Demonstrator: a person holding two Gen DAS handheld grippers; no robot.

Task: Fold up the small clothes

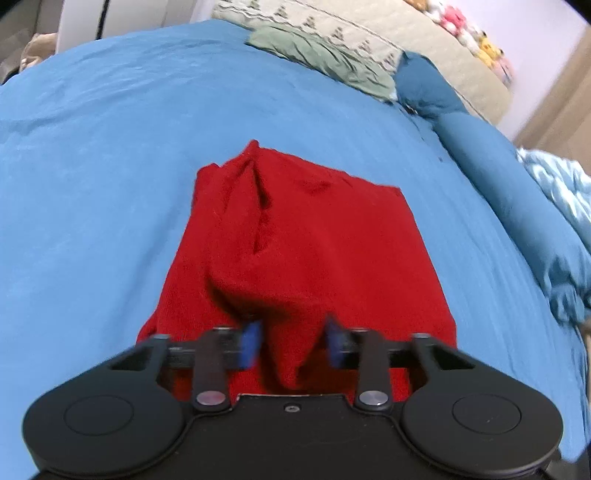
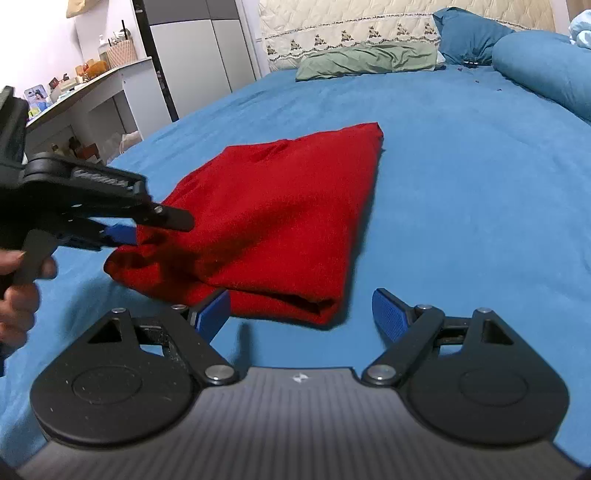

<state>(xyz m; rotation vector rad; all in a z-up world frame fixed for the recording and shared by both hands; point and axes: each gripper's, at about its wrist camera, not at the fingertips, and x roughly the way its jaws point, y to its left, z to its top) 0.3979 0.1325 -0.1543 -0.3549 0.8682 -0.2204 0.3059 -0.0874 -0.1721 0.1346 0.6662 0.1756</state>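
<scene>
A red knit garment (image 1: 295, 240) lies folded on the blue bedsheet (image 1: 92, 184). My left gripper (image 1: 293, 343) is open, with a raised ridge of the red cloth between its blue pads, which do not pinch it. In the right wrist view the same garment (image 2: 280, 214) lies folded with its near corner just ahead of my right gripper (image 2: 301, 312), which is wide open and empty over the sheet. The left gripper (image 2: 122, 234) shows there at the garment's left edge, held by a hand.
A green pillow (image 2: 369, 59) and blue pillows (image 2: 535, 66) lie at the bed's head by a quilted headboard (image 2: 351, 22). A white desk (image 2: 92, 85) with small items and a wardrobe stand left of the bed. A light blue quilt (image 1: 561, 177) lies at the right.
</scene>
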